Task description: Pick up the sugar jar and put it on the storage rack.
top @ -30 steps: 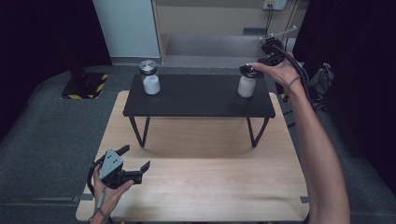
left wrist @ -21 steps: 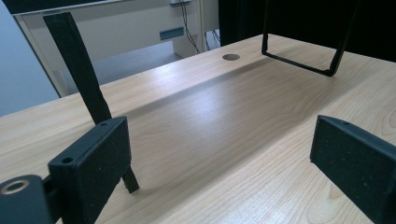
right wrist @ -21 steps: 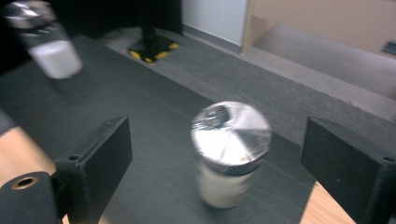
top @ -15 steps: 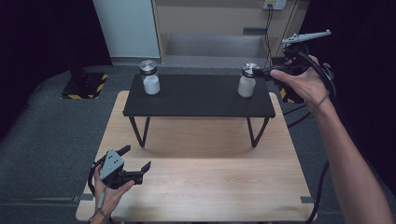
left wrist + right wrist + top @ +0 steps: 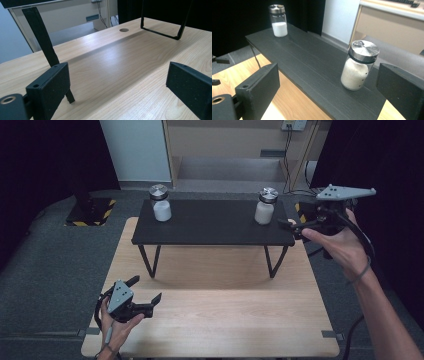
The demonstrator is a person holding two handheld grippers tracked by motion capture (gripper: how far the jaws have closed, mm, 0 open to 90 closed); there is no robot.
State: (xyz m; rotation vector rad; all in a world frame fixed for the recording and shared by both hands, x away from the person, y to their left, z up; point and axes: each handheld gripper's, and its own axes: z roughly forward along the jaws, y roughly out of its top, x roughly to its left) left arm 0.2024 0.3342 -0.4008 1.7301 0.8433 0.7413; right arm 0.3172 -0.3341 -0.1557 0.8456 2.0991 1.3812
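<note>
Two glass jars of white powder with metal lids stand on a low black bench (image 5: 210,222): the left jar (image 5: 161,203) and the right jar (image 5: 265,206). My right gripper (image 5: 291,227) hovers at the bench's right end, pointing left, a little apart from the right jar. Its jaws have just been opening and nothing is between them. In the right gripper view the near jar (image 5: 358,67) stands ahead of the open gripper (image 5: 329,82), the far jar (image 5: 278,21) at the bench's other end. My left gripper (image 5: 148,289) is open and empty low over the wooden table (image 5: 225,320).
The bench stands on thin black legs (image 5: 162,30) at the back of the table. A round cable hole (image 5: 124,30) sits in the tabletop. Black-and-yellow floor tape (image 5: 90,212) lies at the left; cables (image 5: 290,150) hang at the back wall.
My right gripper has drawn back from the right jar, moving right and toward the near side, off the bench's end. The jar stays standing. The left gripper has not moved.
</note>
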